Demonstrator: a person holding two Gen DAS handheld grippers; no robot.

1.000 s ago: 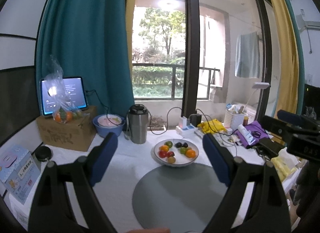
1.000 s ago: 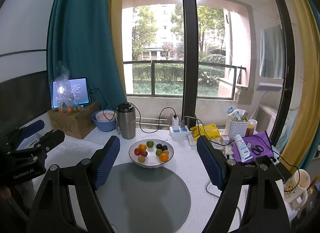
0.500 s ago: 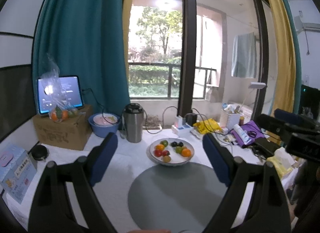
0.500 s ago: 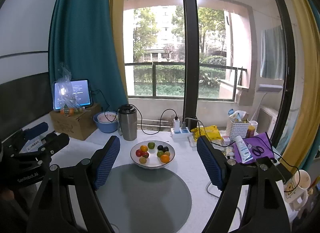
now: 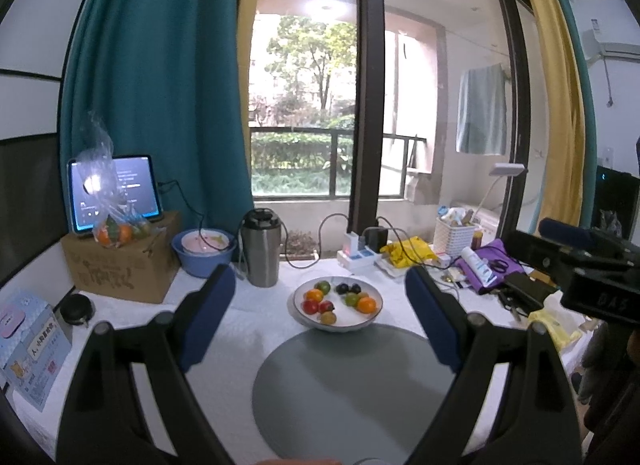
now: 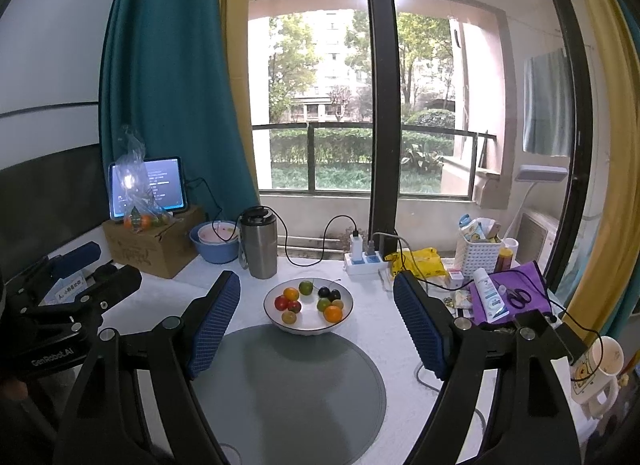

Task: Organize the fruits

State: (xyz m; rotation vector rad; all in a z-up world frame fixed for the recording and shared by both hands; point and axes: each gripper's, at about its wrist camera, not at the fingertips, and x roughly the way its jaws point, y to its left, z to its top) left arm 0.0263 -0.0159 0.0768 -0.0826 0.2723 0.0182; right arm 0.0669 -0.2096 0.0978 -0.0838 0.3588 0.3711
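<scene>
Across the lower half of both views spreads a white tabletop (image 5: 248,329), with a round grey mat (image 5: 352,389) lying in the bottom centre. At the far edge of that mat, just touching its rim, sits a white bowl (image 5: 340,323) near the middle of the frame; it holds the fruits (image 5: 337,299): orange, red, green and dark ones, loosely grouped. To the left of centre stands a steel tumbler (image 5: 261,253) with a black lid, and beside it, further left, a blue basin (image 5: 202,261). At the left edge a cardboard box (image 5: 120,265) carries a lit tablet (image 5: 114,193) and a clear bag of oranges (image 5: 110,225). On the right of the frame lie a purple cloth (image 6: 516,297), a white basket (image 6: 478,251), a yellow bag (image 6: 424,261) and a power strip (image 6: 366,263).

The left gripper (image 5: 320,321) fills the bottom of its own view, its blue-padded fingers (image 5: 206,317) spread wide and released, nothing between them but the distant bowl. The right gripper (image 6: 316,319) stands likewise, fingers (image 6: 418,327) apart and empty, framing the bowl. Each gripper shows at the edge of the other's view.
</scene>
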